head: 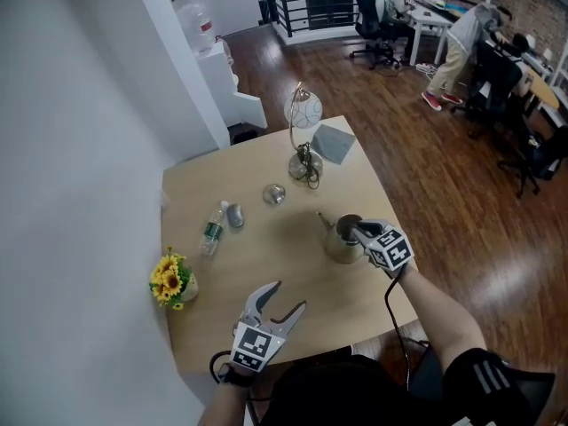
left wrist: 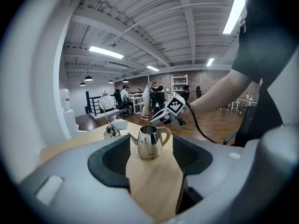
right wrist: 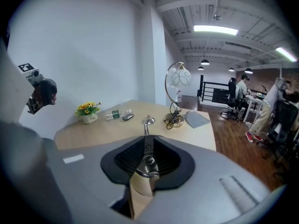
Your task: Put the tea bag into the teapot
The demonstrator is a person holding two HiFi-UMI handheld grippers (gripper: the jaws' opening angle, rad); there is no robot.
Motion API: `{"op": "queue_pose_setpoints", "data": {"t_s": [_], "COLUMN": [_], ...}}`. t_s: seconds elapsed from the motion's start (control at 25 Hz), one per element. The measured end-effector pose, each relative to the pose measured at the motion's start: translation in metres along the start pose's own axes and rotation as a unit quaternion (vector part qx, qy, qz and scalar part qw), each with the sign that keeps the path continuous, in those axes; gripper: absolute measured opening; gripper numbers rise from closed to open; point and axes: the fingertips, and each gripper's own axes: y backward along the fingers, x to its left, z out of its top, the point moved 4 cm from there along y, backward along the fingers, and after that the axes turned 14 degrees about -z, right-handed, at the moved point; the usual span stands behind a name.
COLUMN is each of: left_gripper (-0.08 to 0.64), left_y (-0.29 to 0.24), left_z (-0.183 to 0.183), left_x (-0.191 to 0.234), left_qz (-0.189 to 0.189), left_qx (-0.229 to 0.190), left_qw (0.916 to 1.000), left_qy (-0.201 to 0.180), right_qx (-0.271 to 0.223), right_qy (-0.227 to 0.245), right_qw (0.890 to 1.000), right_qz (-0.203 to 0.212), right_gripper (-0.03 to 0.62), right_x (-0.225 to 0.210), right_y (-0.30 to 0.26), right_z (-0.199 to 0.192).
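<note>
A steel teapot (head: 339, 245) stands lidless on the wooden table (head: 266, 256), right of centre, with its spout toward the far left. My right gripper (head: 355, 232) is at its top by the handle. In the right gripper view its jaws stand close around a steel part of the teapot (right wrist: 148, 168), and the spout (right wrist: 145, 132) rises just beyond. My left gripper (head: 288, 295) hovers open near the front edge, and its own view frames the teapot (left wrist: 149, 143) between its jaws. I see no tea bag in any view.
A small round steel piece (head: 273, 193), perhaps the lid, lies beyond the teapot. A mouse (head: 235, 216), a water bottle (head: 213, 227) and a sunflower pot (head: 171, 280) sit on the left by the wall. A globe lamp (head: 304, 140) and a grey pad (head: 334, 143) stand at the far edge.
</note>
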Motion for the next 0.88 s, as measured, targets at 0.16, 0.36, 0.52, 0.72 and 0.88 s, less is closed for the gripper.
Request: {"op": "queue_pose_setpoints", "data": {"t_s": [0.16, 0.36, 0.52, 0.72, 0.88], "left_gripper": [0.281, 0.281, 0.281, 0.281, 0.281], "left_y": [-0.003, -0.003, -0.003, 0.0, 0.009], "left_z": [-0.002, 0.0, 0.0, -0.007, -0.013], "left_x": [-0.003, -0.007, -0.017, -0.034, -0.05], "left_qz": [0.009, 0.03, 0.044, 0.065, 0.077], "left_qx": [0.006, 0.009, 0.005, 0.008, 0.017], "left_qw": [0.9999, 0.9995, 0.9989, 0.9974, 0.9961], "left_qy": [0.001, 0.003, 0.015, 0.03, 0.04], "right_qx": [-0.04, -0.106, -0.14, -0.16, -0.151], "right_qy": [-0.019, -0.023, -0.022, 0.0, -0.013], "right_qw": [0.999, 0.991, 0.983, 0.976, 0.974], "right_qz": [0.028, 0.076, 0.113, 0.15, 0.166], "right_gripper": [0.069, 0.069, 0.069, 0.064, 0.064], "right_x": [0.01, 0.036, 0.054, 0.073, 0.084], "right_y": [0.02, 0.061, 0.094, 0.13, 0.144], "right_z": [0.022, 0.055, 0.064, 0.047, 0.023]}}
